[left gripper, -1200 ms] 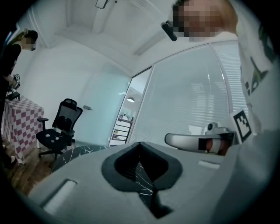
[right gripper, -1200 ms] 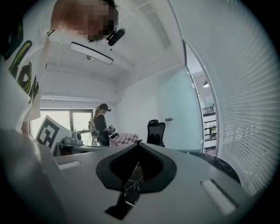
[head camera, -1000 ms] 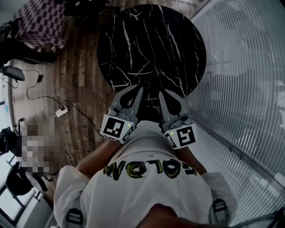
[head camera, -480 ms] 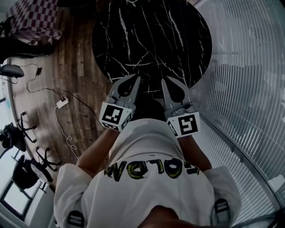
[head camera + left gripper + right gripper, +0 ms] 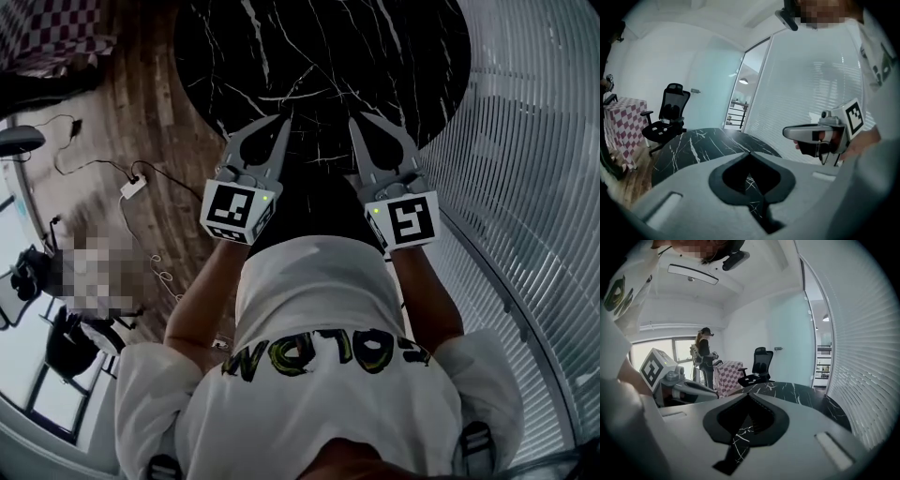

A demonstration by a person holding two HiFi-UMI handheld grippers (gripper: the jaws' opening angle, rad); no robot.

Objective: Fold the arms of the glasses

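No glasses show in any view. In the head view my left gripper (image 5: 285, 119) and right gripper (image 5: 355, 122) are held side by side in front of the person's white shirt, their tips over the near edge of a round black marble table (image 5: 319, 47). Both are shut with nothing between the jaws. In the left gripper view the left gripper's (image 5: 750, 153) tips meet over the table (image 5: 703, 145), and the right gripper (image 5: 788, 132) hangs at the right. From the right gripper view, the closed right gripper (image 5: 749, 394) points at the table (image 5: 806, 392).
A glass wall with blinds (image 5: 534, 141) curves along the right. On the wooden floor at the left lie cables and a power strip (image 5: 131, 187). Beyond the table stand a black office chair (image 5: 665, 119) and a checkered cloth table (image 5: 729, 373); a person (image 5: 705, 357) stands there.
Both grippers have sunk and moved forward, from just short of the table's near edge to over it. They stayed shut.
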